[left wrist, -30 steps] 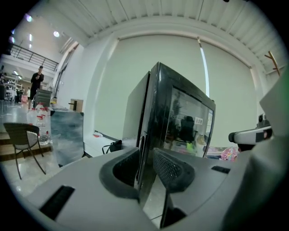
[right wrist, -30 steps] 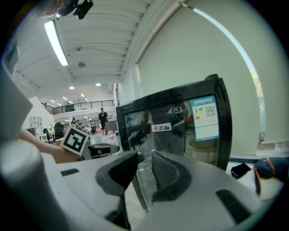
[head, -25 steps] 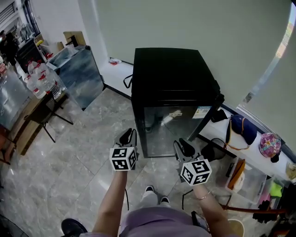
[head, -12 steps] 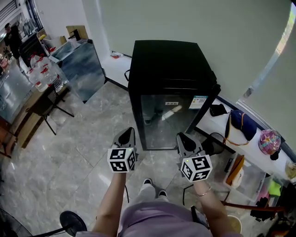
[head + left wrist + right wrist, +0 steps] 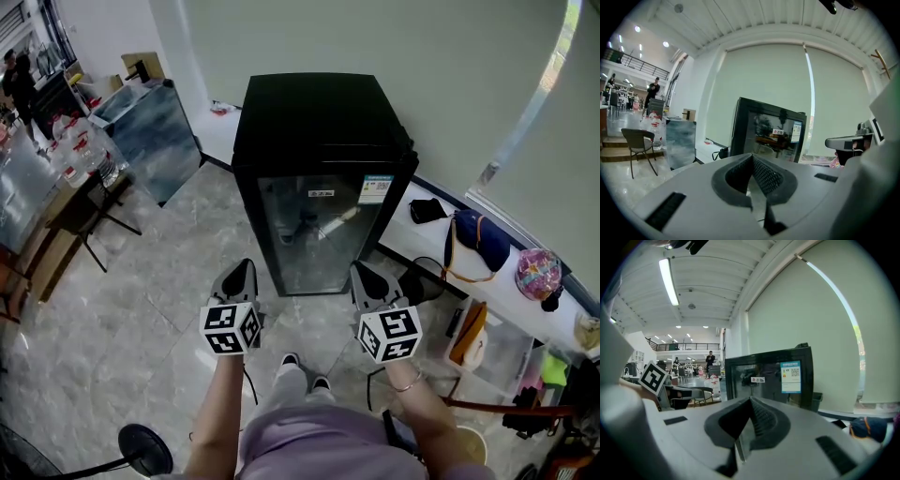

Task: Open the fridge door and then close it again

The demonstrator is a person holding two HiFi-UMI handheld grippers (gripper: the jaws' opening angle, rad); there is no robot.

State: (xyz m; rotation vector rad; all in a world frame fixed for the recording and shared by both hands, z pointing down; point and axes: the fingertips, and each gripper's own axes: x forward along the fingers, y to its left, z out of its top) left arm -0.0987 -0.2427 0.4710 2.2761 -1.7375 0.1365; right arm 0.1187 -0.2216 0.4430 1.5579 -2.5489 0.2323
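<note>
Left gripper: jaws pressed together, nothing between them. Right gripper: jaws have just been closing and now meet, nothing between them either. I hold both side by side over the grey tiled floor, marker cubes toward me, tips toward the fridge.

Fridge: black, standing on the floor against the pale wall, straight ahead of both grippers. Its glass door is closed, with two stickers near the top edge. Neither gripper touches it; both are short of the door, the left before its left edge, the right before its right edge.

Right of the fridge, a low white ledge carries a blue bag. A folding chair stands well off left.
</note>
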